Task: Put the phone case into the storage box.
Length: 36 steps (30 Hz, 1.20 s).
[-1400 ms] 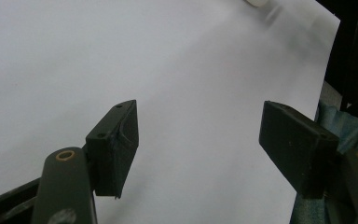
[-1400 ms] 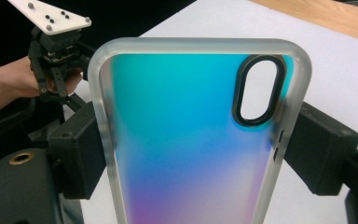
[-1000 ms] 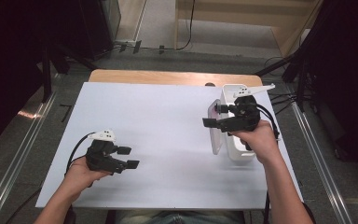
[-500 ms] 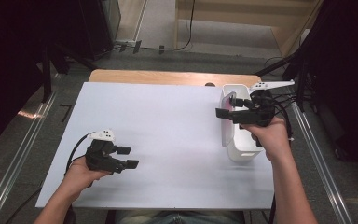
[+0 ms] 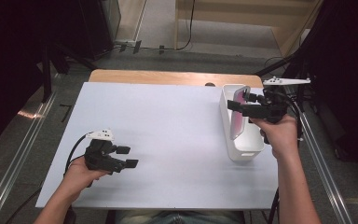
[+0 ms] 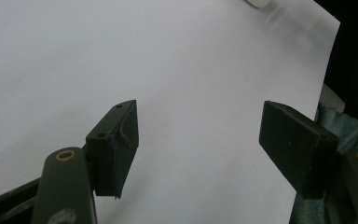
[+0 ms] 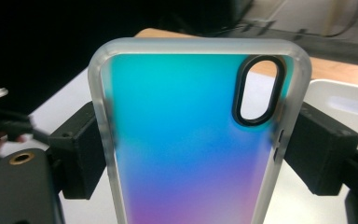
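Right gripper point(image 5: 242, 103): jaws clamped on the two long edges of the phone case point(image 7: 191, 140), held above the bin.
Phone case: translucent rim, blue-to-pink back, oval camera cutout; lifted over the white bin point(image 5: 249, 148).
White bin: beside the table's right edge, toward the far right corner.
Left gripper point(image 5: 126, 157): jaws wide, nothing between them, near the front left corner.
Table point(image 5: 168, 126): white top bare between the two grippers.
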### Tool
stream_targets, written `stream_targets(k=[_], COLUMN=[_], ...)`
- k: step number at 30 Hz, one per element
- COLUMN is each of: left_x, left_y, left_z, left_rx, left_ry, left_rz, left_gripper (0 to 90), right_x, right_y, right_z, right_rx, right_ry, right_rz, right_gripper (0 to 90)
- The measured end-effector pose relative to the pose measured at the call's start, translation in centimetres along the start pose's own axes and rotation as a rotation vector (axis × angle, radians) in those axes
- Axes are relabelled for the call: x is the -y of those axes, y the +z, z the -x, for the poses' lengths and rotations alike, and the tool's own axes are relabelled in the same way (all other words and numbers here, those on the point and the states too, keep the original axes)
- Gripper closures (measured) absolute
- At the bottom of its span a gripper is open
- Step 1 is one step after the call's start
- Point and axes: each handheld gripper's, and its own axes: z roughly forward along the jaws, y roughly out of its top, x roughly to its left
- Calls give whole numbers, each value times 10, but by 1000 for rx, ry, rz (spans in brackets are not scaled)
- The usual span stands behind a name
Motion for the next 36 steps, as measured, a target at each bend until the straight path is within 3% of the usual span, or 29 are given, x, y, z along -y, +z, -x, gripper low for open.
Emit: stream_targets(k=[6, 10, 19, 29, 36], left_x=[0, 0, 1, 1, 1], left_y=[0, 0, 0, -1, -2], left_z=[0, 0, -1, -3, -4], left_rx=[-1, 3, 2, -9, -10], left_ry=[-4, -7, -8, -17, -23], left_rz=[3, 9, 2, 8, 6], left_gripper=[282, 282, 282, 282, 282], right_x=[-1, -4, -7, -13, -18], right_y=[3, 5, 13, 19, 23], right_z=[5, 12, 18, 28, 33], right_rx=[111, 153, 255, 258, 281], right_ry=[23, 50, 52, 90, 90], right_rz=[-2, 14, 33, 38, 39], right_gripper=[150, 150, 150, 150, 150])
